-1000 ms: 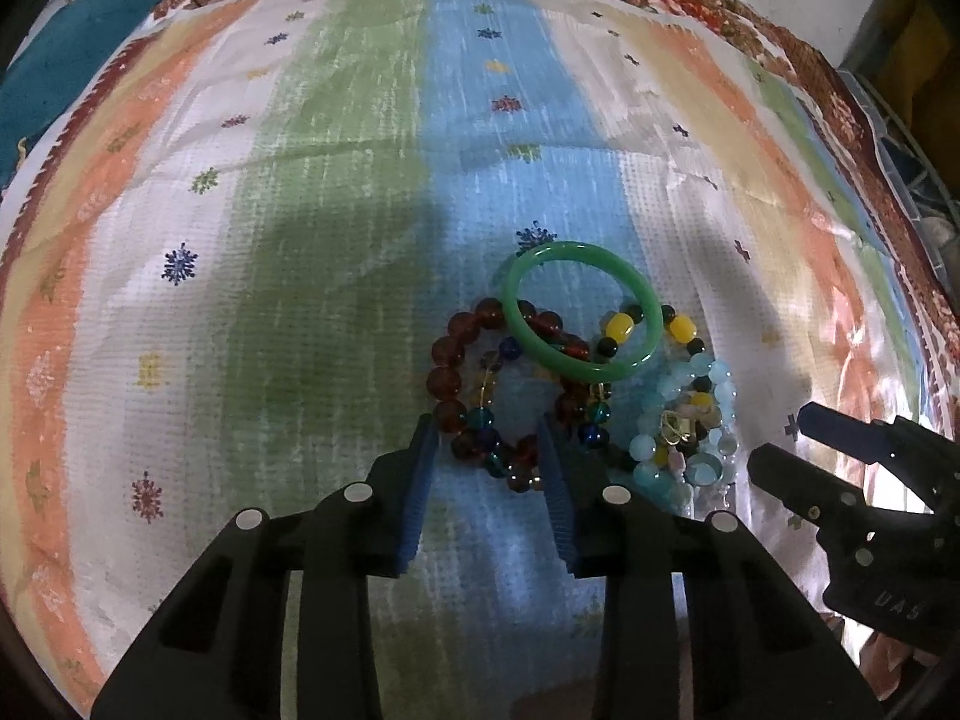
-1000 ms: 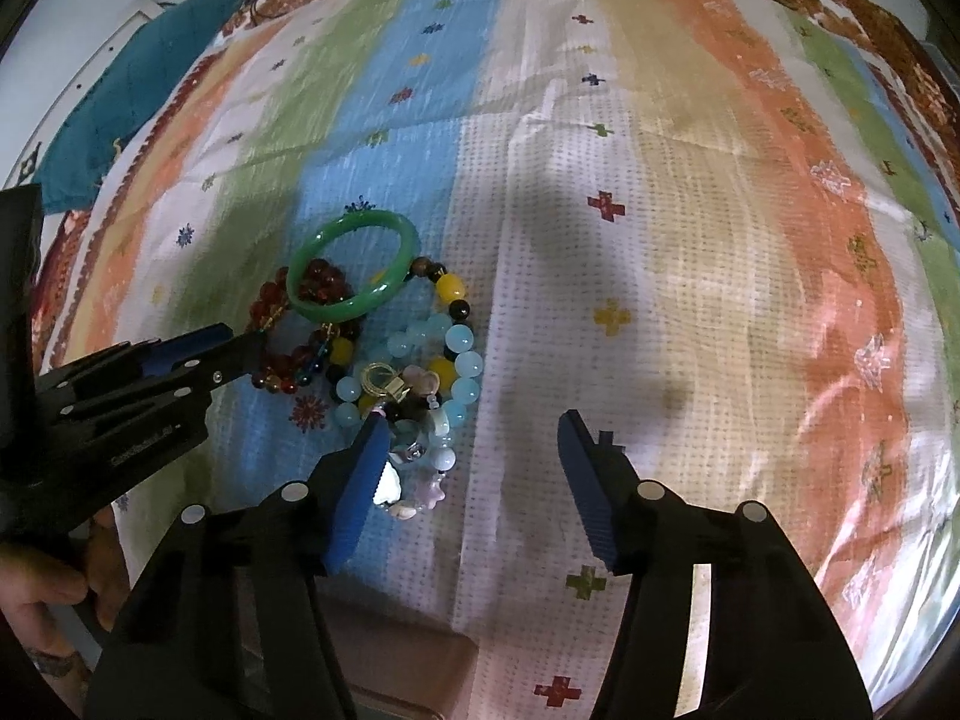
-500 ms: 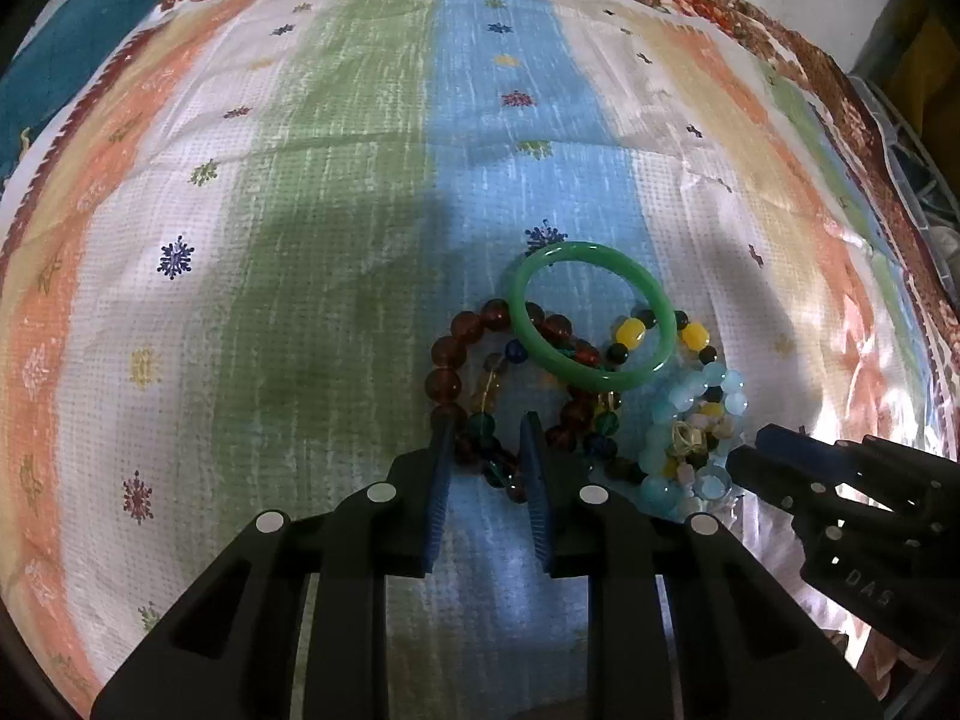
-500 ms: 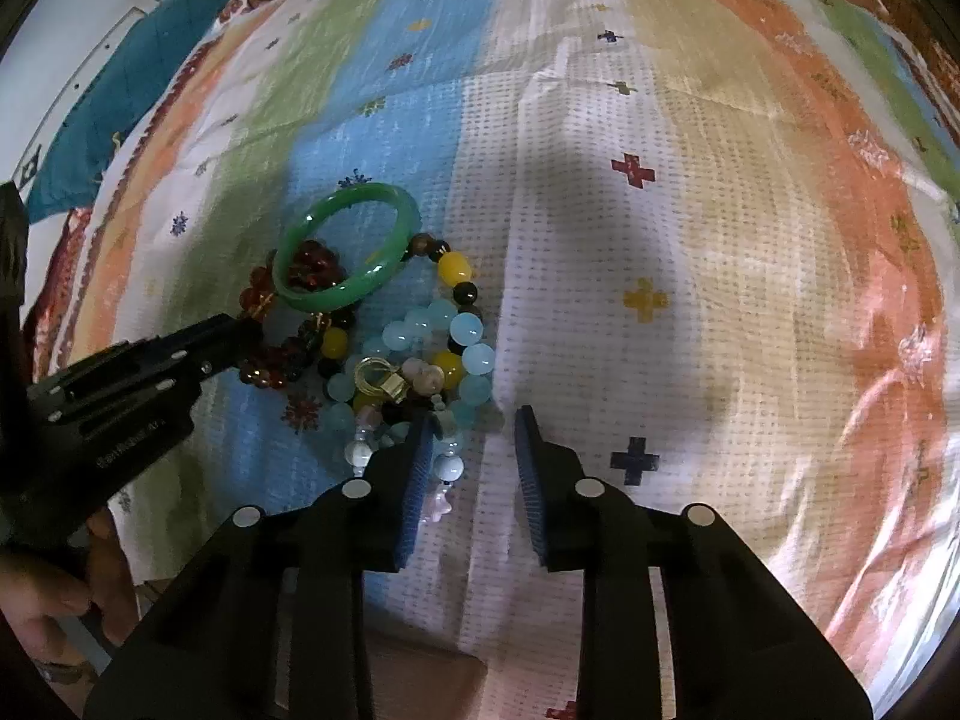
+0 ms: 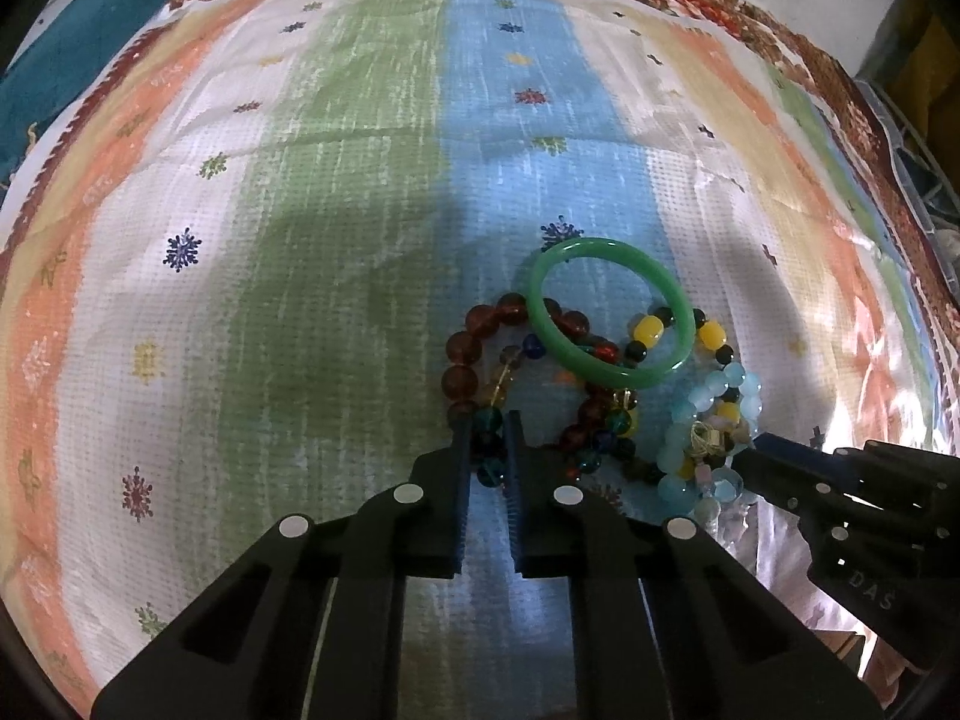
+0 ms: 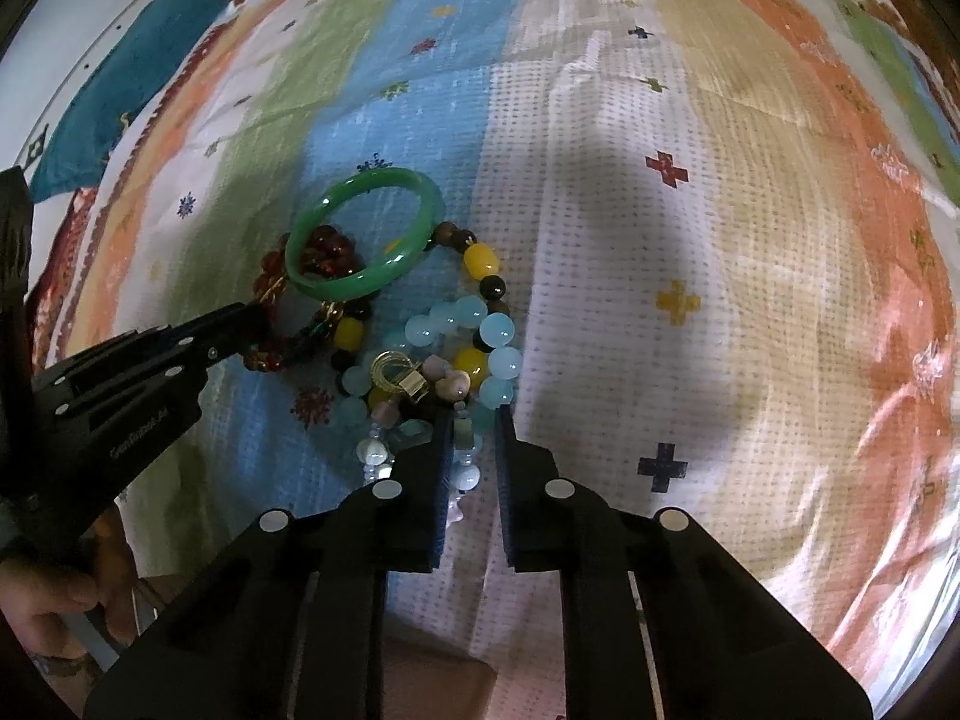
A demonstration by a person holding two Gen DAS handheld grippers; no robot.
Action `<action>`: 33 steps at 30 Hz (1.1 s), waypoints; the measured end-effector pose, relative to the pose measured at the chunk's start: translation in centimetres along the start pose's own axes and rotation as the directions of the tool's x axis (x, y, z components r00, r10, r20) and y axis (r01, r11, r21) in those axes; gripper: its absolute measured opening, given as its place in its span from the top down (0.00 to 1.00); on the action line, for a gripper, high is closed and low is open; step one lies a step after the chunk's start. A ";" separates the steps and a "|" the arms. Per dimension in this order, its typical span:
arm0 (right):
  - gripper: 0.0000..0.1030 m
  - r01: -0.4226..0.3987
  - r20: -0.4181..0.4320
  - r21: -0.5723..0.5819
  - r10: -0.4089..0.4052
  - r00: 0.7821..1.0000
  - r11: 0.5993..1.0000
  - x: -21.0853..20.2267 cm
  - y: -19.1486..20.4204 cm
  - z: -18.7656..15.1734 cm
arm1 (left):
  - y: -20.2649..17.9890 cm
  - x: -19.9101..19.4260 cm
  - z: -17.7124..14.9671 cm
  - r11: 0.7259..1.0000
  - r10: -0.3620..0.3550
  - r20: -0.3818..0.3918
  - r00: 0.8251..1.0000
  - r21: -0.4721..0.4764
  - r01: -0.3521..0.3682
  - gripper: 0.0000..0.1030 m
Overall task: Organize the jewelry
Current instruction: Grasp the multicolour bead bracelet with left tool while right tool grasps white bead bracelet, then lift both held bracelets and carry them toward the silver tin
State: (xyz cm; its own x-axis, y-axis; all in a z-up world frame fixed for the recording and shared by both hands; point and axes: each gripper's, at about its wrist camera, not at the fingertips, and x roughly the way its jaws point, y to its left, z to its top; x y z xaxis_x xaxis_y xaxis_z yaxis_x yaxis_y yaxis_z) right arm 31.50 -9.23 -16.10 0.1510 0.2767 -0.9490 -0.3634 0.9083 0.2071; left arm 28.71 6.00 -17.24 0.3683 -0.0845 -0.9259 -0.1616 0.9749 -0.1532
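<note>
A pile of jewelry lies on a striped cloth (image 5: 336, 228). A green bangle (image 5: 606, 312) rests on top, also in the right wrist view (image 6: 366, 240). A brown bead bracelet (image 5: 474, 354) and a pale blue bead bracelet (image 5: 714, 420) lie under and beside it. My left gripper (image 5: 487, 441) is shut on the near beads of the brown bead bracelet. My right gripper (image 6: 471, 426) is shut on the near beads of the pale blue bead bracelet (image 6: 480, 336). A yellow and dark bead bracelet (image 6: 480, 261) lies in the pile.
The striped cloth (image 6: 720, 240) stretches far and to both sides of the pile. A teal cushion (image 5: 78, 54) lies at the far left edge. A dark wire rack (image 5: 924, 138) stands past the cloth's right edge. A hand (image 6: 54, 588) holds the left gripper.
Both grippers moved forward into the pile and closed. The left closed on the brown beads, the right on the pale blue beads.
</note>
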 end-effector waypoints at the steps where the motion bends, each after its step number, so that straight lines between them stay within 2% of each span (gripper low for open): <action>1: 0.93 0.005 0.005 -0.013 -0.005 1.000 1.000 -0.2 0.2 0.0 | 0.1 -0.1 0.0 1.000 -0.003 0.001 1.000 -0.004 0.003 0.91; 4: 0.93 0.052 0.037 -0.071 -0.050 0.998 0.996 -0.9 1.3 0.1 | 0.1 -1.0 -0.1 1.000 0.011 0.037 0.999 -0.012 -0.011 0.91; 8: 0.93 0.052 0.057 -0.095 -0.047 0.997 0.994 -1.5 1.8 0.1 | -0.2 -2.5 0.1 1.000 -0.004 0.066 0.998 -0.006 0.004 0.91; 15: 0.93 0.084 0.066 -0.119 -0.076 0.995 0.989 -2.3 1.9 -0.1 | -1.5 -4.5 -0.1 0.998 0.024 0.124 0.992 0.046 -0.030 0.91; 19: 0.93 0.098 0.086 -0.116 -0.088 0.992 0.988 -2.9 1.8 -0.2 | -2.1 -4.8 -0.2 0.997 0.028 0.132 0.991 0.066 -0.037 0.91; 33: 0.93 0.076 0.195 -0.108 -0.054 0.979 0.991 -7.3 2.7 -0.8 | -2.2 -7.6 -0.6 0.998 0.025 0.187 0.982 0.059 -0.037 0.91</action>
State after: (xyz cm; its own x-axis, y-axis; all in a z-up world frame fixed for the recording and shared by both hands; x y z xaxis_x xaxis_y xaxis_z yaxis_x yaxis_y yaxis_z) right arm 28.71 -9.03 -8.83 0.3472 0.2832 -0.8940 -0.4476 0.8878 0.1074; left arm 25.74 4.33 -10.09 0.5285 -0.0200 -0.8487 -0.1210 0.9877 -0.0987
